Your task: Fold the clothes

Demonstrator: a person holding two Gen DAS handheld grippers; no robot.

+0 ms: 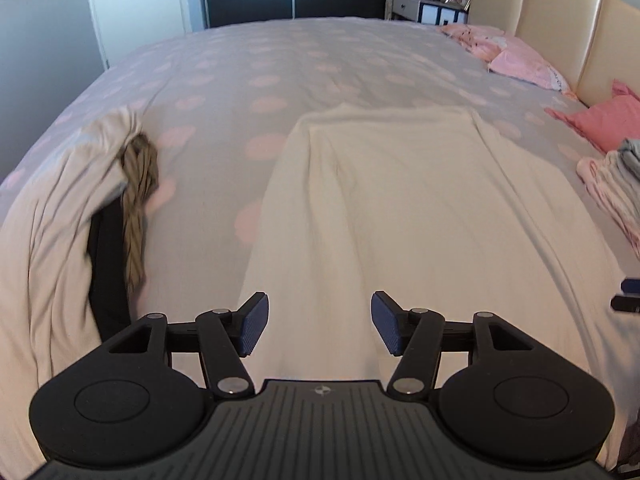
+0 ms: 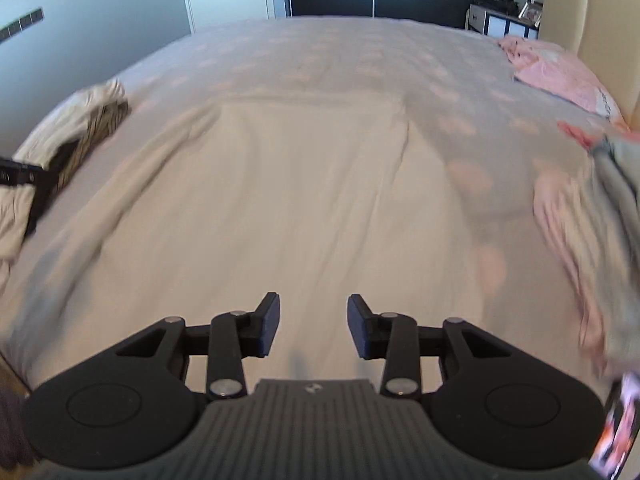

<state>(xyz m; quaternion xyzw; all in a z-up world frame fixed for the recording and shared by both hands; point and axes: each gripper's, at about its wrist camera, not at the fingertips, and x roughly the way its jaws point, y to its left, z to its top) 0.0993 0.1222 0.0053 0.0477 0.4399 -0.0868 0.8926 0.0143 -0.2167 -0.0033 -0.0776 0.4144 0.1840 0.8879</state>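
Observation:
A cream garment (image 1: 400,208) lies spread flat on the bed, reaching from the near edge toward the middle; in the right wrist view the same cream garment (image 2: 280,200) fills the centre. My left gripper (image 1: 318,326) hangs open just above its near end, nothing between the blue pads. My right gripper (image 2: 313,326) is likewise open over the garment's near part, holding nothing. The tip of the right gripper (image 1: 628,294) shows at the right edge of the left wrist view.
A heap of beige, black and striped clothes (image 1: 80,216) lies at the bed's left side. Pink and grey clothes (image 2: 592,232) are piled on the right. Pink pillows (image 1: 528,64) rest by the cream headboard (image 1: 560,28). The spotted bedspread (image 1: 260,72) stretches beyond.

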